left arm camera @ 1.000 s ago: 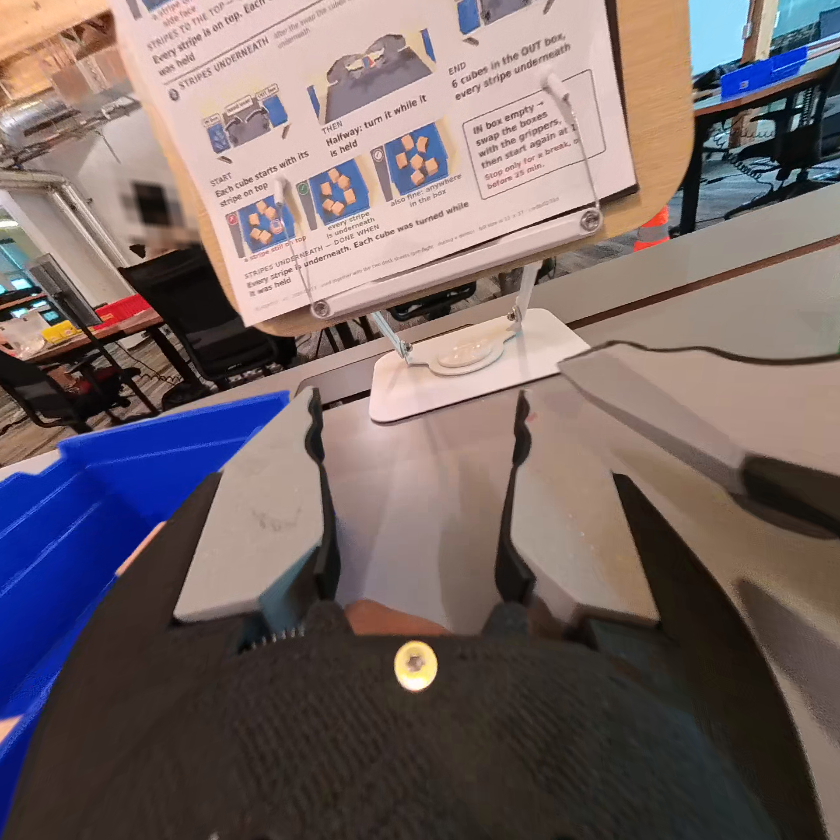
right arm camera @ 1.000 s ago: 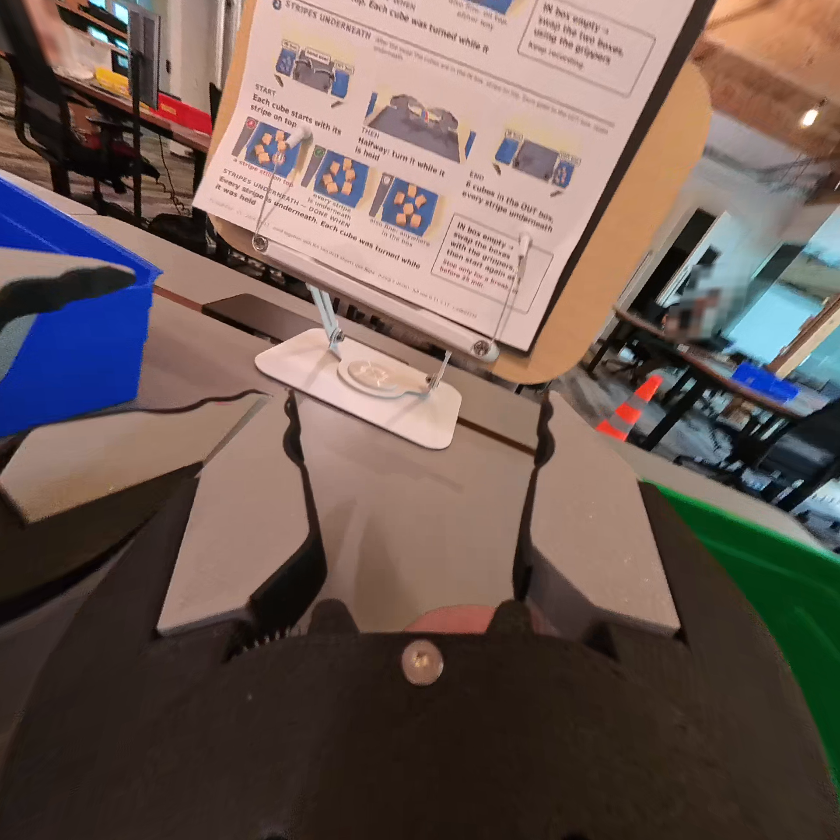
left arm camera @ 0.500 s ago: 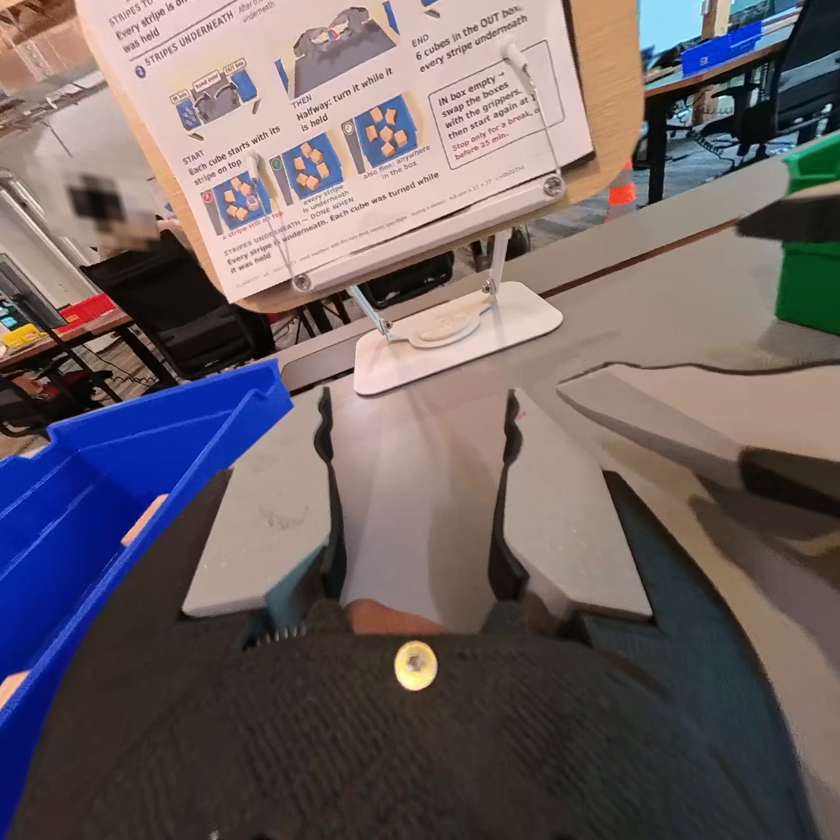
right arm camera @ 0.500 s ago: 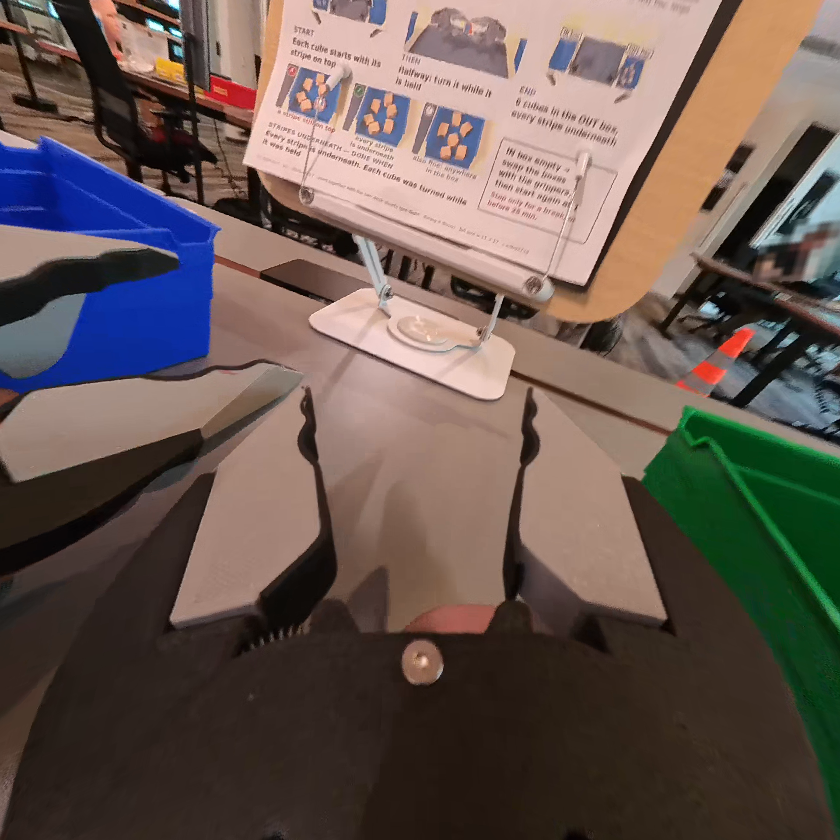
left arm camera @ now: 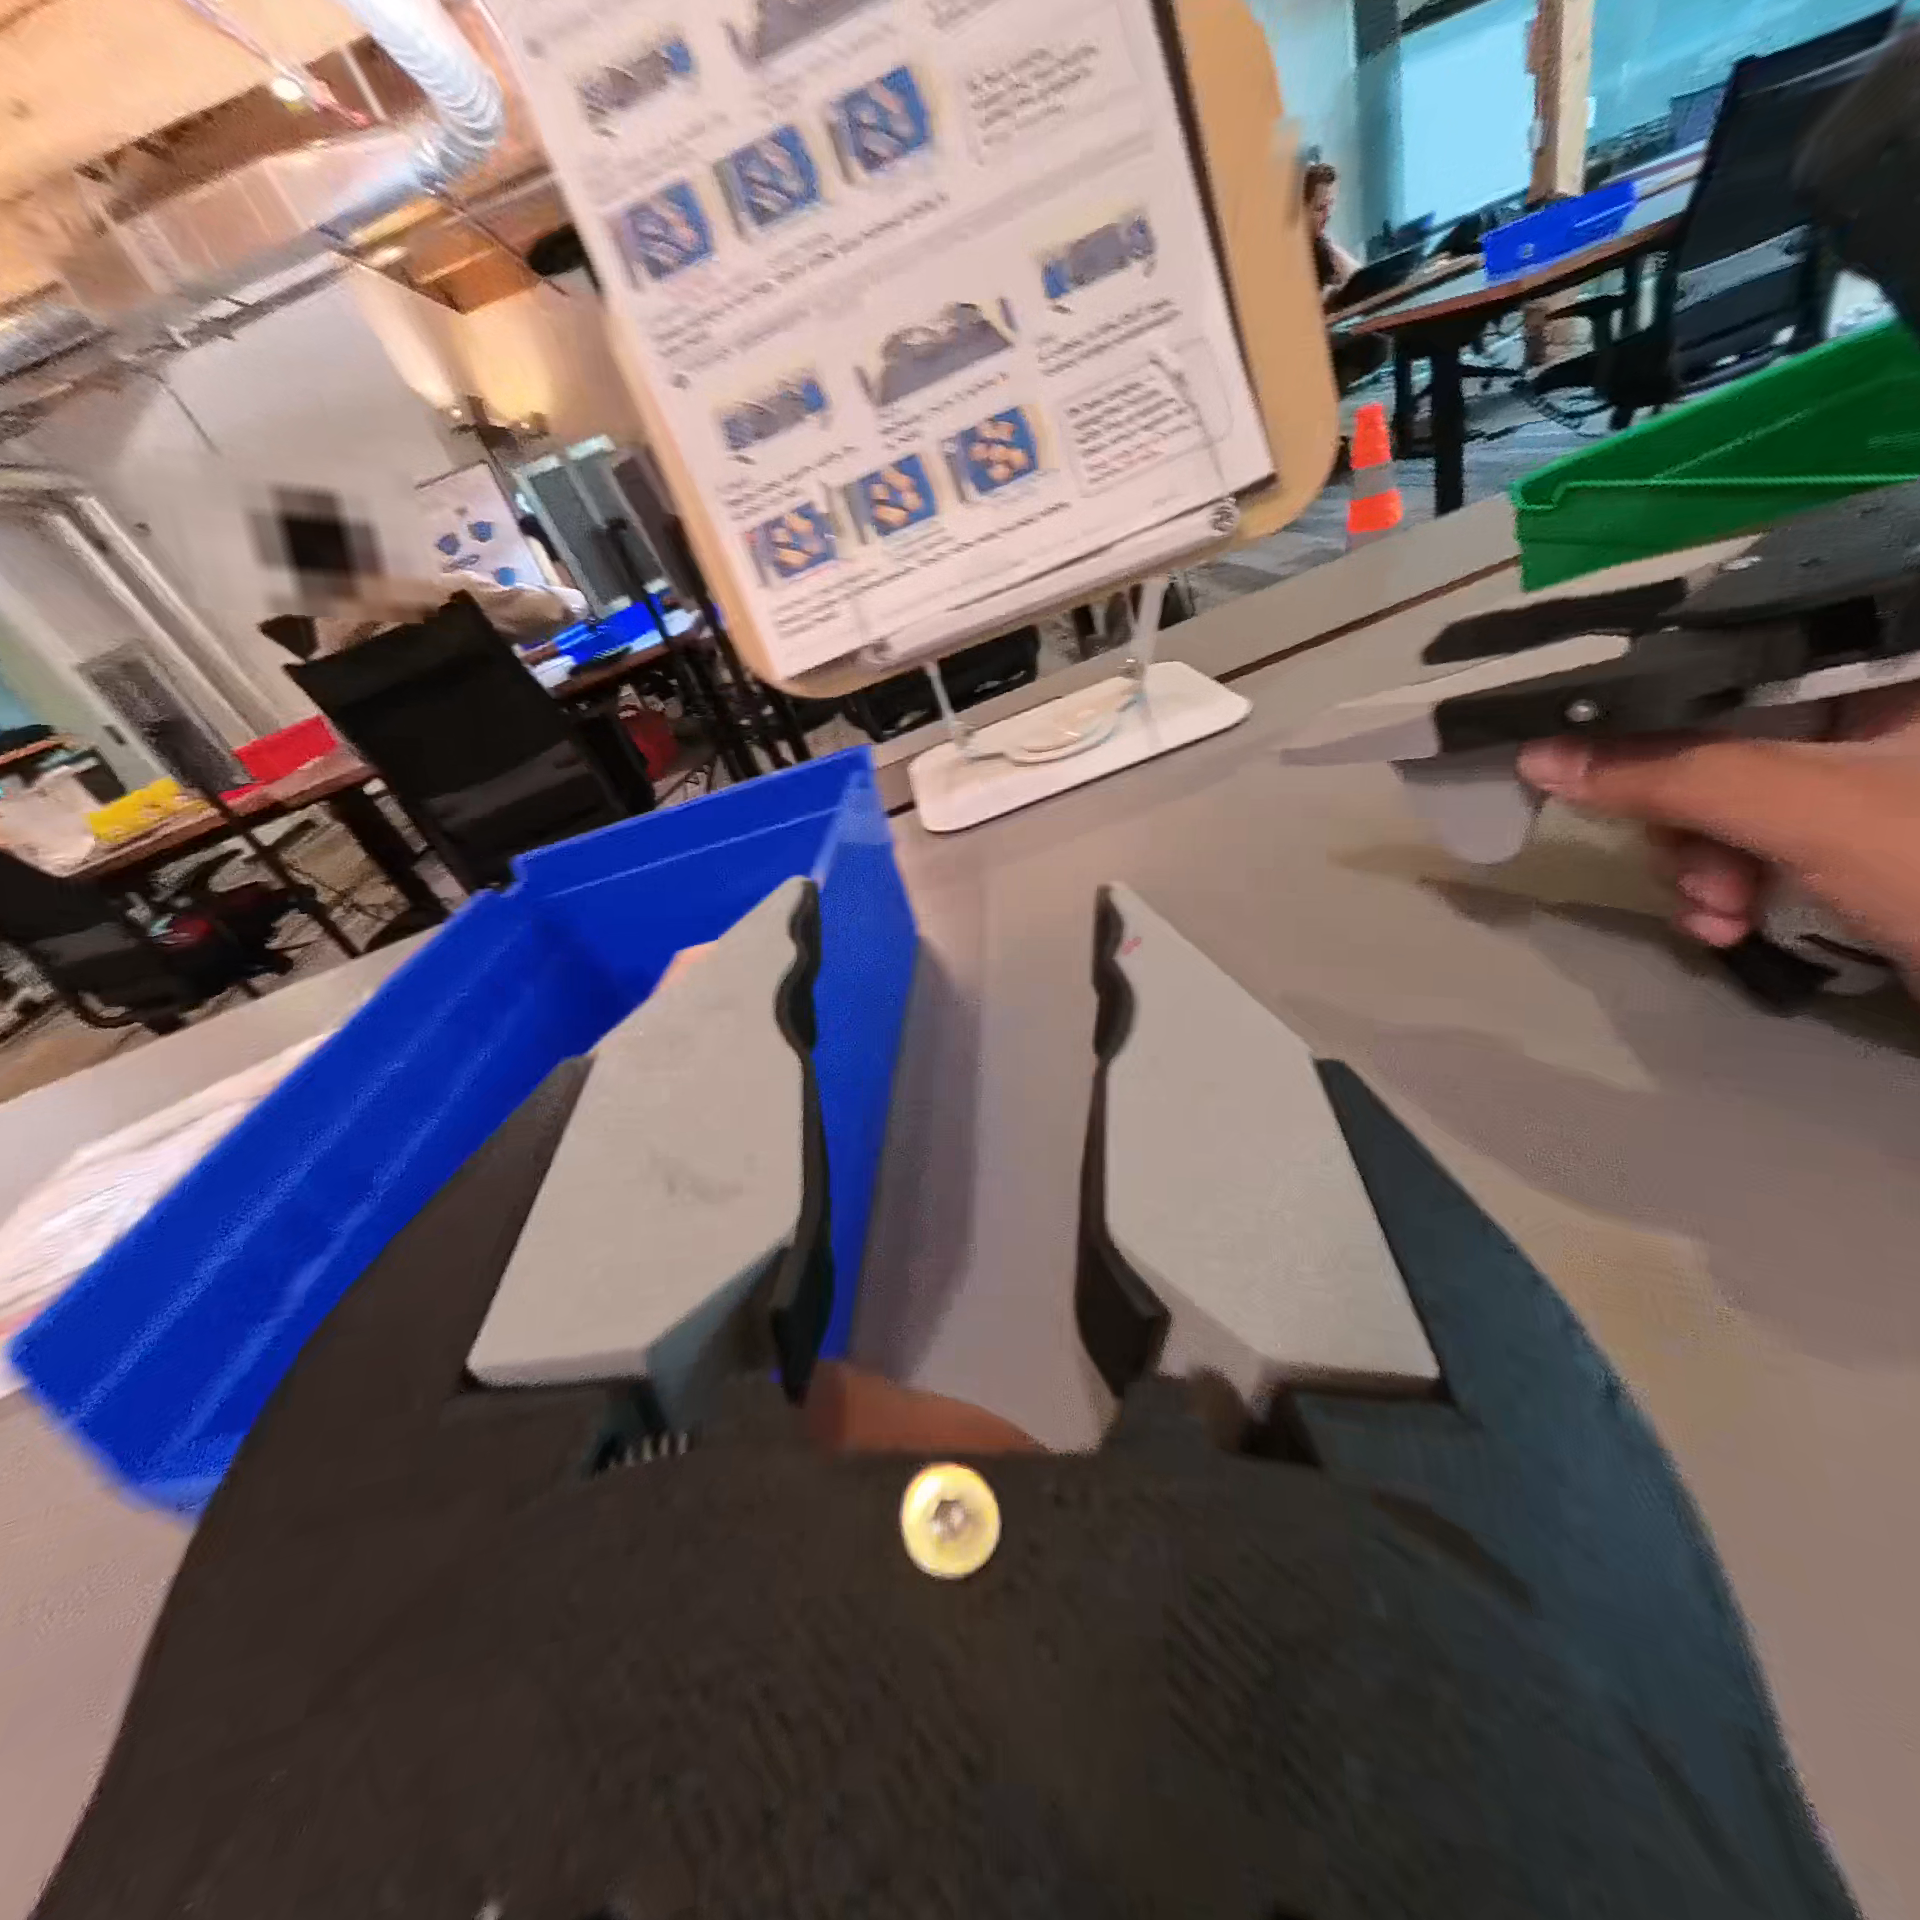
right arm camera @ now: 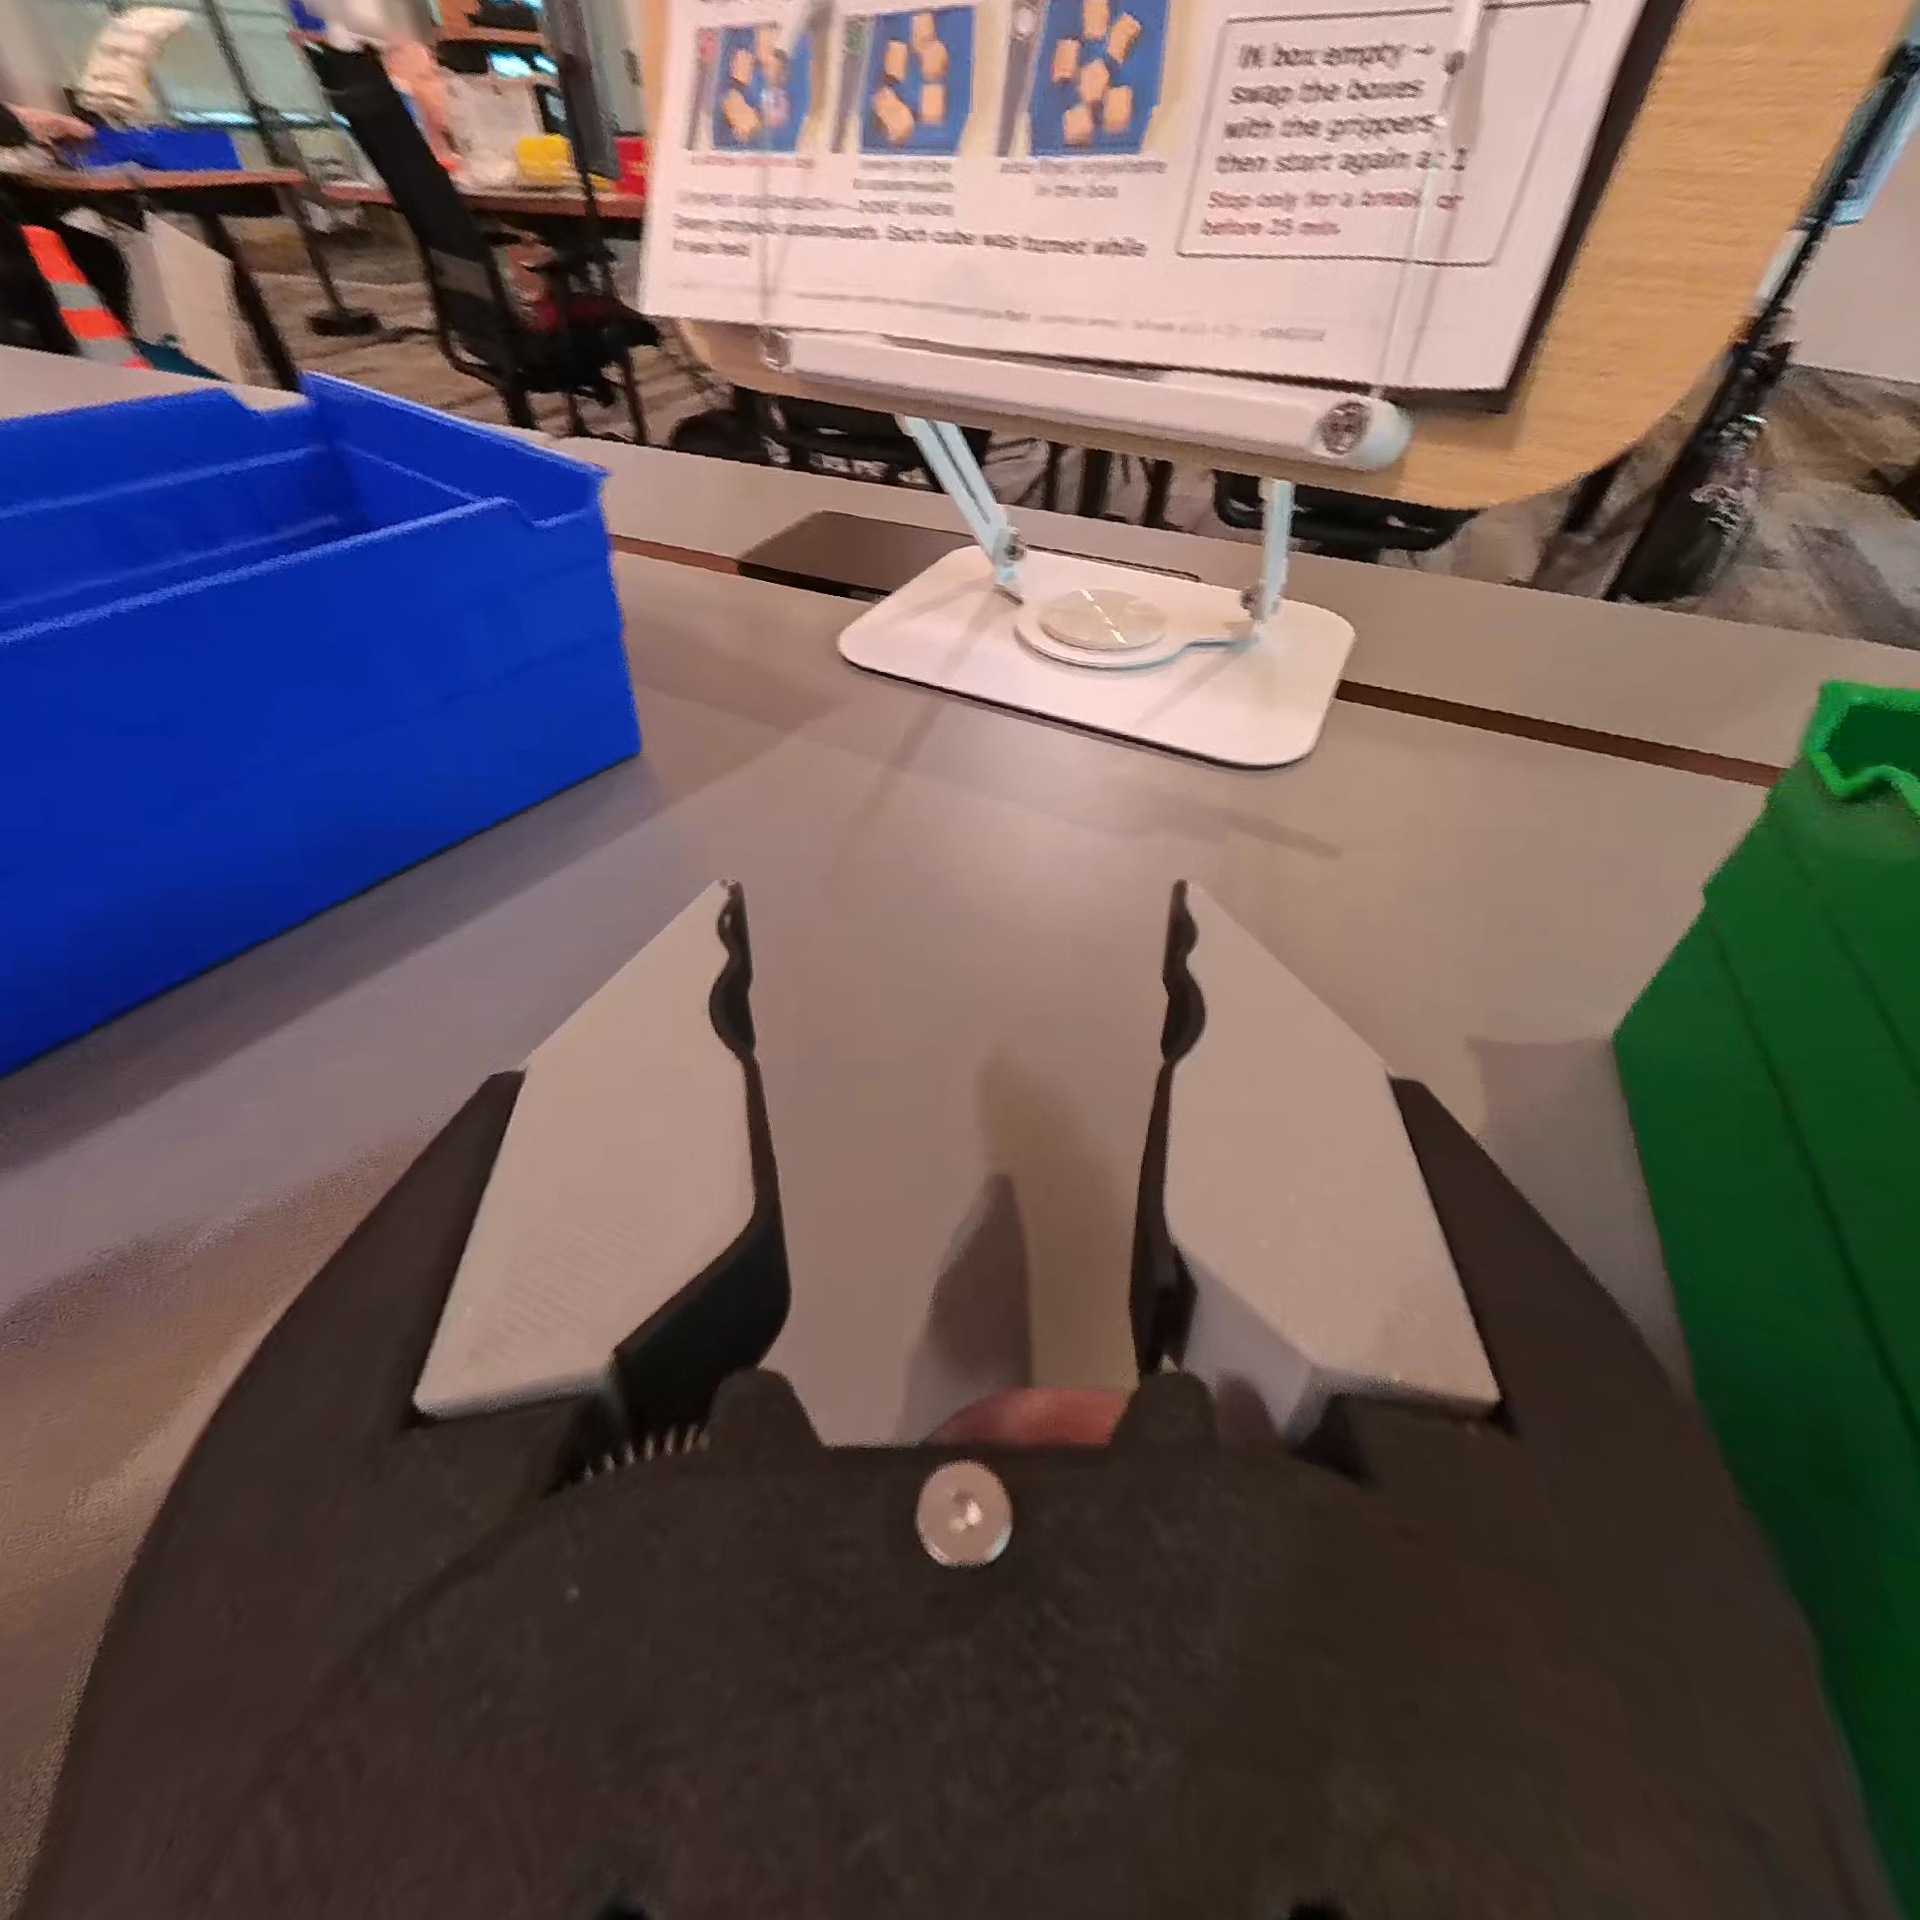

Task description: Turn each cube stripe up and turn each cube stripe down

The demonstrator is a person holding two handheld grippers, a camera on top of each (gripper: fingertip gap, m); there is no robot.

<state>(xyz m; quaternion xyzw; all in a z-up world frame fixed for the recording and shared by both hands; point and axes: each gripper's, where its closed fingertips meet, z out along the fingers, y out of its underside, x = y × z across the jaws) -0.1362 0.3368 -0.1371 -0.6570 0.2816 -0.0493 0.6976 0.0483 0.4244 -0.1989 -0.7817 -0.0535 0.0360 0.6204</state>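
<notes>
My left gripper (left arm camera: 951, 909) is open and empty, over the grey table just right of the blue bin (left arm camera: 436, 1049). A sliver of a tan cube (left arm camera: 681, 961) peeks from behind its left finger, inside the bin. My right gripper (right arm camera: 951, 899) is open and empty above the table, between the blue bin (right arm camera: 281, 665) on its left and the green bin (right arm camera: 1787, 1091) on its right. It also shows in the left wrist view (left arm camera: 1382, 727), held by a hand at the right. The insides of both bins are mostly hidden.
An instruction sheet on a white stand (right arm camera: 1101, 655) rises at the table's far edge; it also shows in the left wrist view (left arm camera: 1081, 738). The green bin (left arm camera: 1714, 478) sits far right. Desks, chairs and an orange cone (left arm camera: 1371, 473) lie beyond the table.
Both grippers have pulled back and apart. The left one swung toward the blue bin, the right one toward the green bin. Both jaws have stayed open and empty.
</notes>
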